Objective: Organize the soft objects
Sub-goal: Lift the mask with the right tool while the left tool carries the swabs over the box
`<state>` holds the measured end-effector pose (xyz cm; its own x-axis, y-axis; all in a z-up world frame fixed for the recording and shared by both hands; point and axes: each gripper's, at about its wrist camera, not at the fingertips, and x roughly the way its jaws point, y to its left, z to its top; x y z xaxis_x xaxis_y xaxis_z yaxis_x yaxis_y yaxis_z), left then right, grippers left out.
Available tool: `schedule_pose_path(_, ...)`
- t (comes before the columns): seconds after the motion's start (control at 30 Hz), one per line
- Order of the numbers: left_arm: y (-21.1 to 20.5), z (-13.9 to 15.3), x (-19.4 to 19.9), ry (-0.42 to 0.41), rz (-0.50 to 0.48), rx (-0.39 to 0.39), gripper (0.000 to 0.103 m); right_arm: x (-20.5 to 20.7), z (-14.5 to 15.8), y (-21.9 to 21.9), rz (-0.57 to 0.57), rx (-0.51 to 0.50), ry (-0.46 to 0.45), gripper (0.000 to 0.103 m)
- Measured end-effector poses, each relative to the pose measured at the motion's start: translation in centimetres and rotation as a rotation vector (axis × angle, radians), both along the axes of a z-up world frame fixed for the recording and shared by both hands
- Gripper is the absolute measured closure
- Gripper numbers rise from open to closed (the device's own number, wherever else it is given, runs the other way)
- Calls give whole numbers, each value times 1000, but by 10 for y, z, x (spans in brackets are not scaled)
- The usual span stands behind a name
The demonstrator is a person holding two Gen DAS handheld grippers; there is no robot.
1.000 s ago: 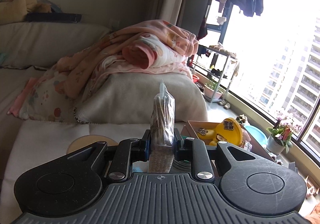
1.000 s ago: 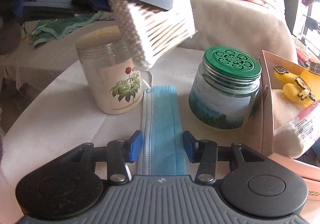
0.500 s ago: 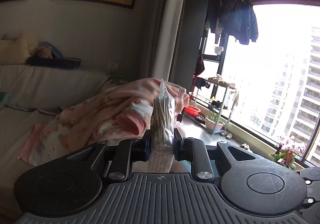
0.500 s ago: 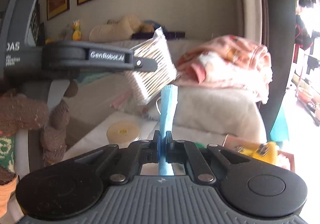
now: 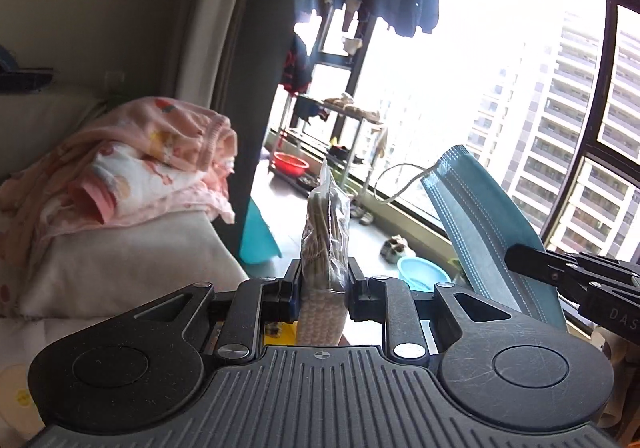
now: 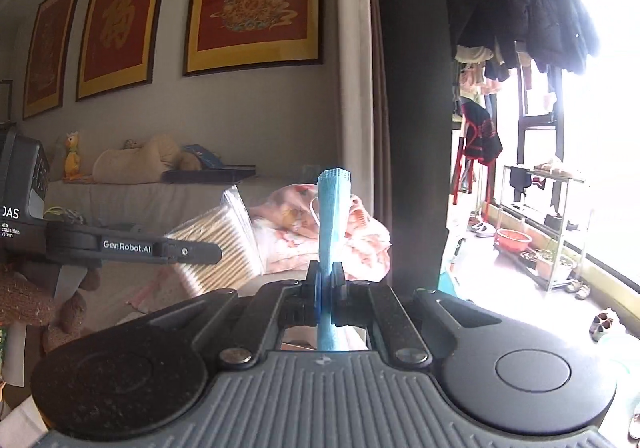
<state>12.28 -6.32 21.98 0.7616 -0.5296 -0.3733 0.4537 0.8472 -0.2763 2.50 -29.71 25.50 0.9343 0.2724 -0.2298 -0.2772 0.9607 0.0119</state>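
Observation:
My left gripper (image 5: 320, 282) is shut on a clear bag of cotton swabs (image 5: 325, 244) and holds it upright in the air. The bag also shows in the right wrist view (image 6: 222, 238), to the left, with the left gripper's finger (image 6: 132, 246) across it. My right gripper (image 6: 326, 280) is shut on a folded blue face mask (image 6: 333, 216) that stands up between its jaws. In the left wrist view the mask (image 5: 480, 228) hangs at the right, with its ear loop free, held by the right gripper (image 5: 560, 272).
A sofa (image 5: 120, 260) with a pile of pink clothes (image 5: 132, 172) lies to the left. A dark curtain (image 6: 412, 108) and a bright window (image 5: 520, 108) are ahead. A metal rack (image 6: 548, 224) and basins (image 5: 422, 274) stand by the window.
Both grippers have risen well above the table and turned toward the window. The jars and the box have dropped out of view. The mask now shows in the left wrist view.

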Motion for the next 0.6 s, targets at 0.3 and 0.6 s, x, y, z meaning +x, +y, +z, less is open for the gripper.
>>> schedule_pose_path(0.3,-32,-107,84,277,-76,-83,79,43,-55,-39,-20,55,160,99)
schedule_pose_path(0.6,-4,-129,93,213,27,47,74,133,-140,-10,-11,182,475,99)
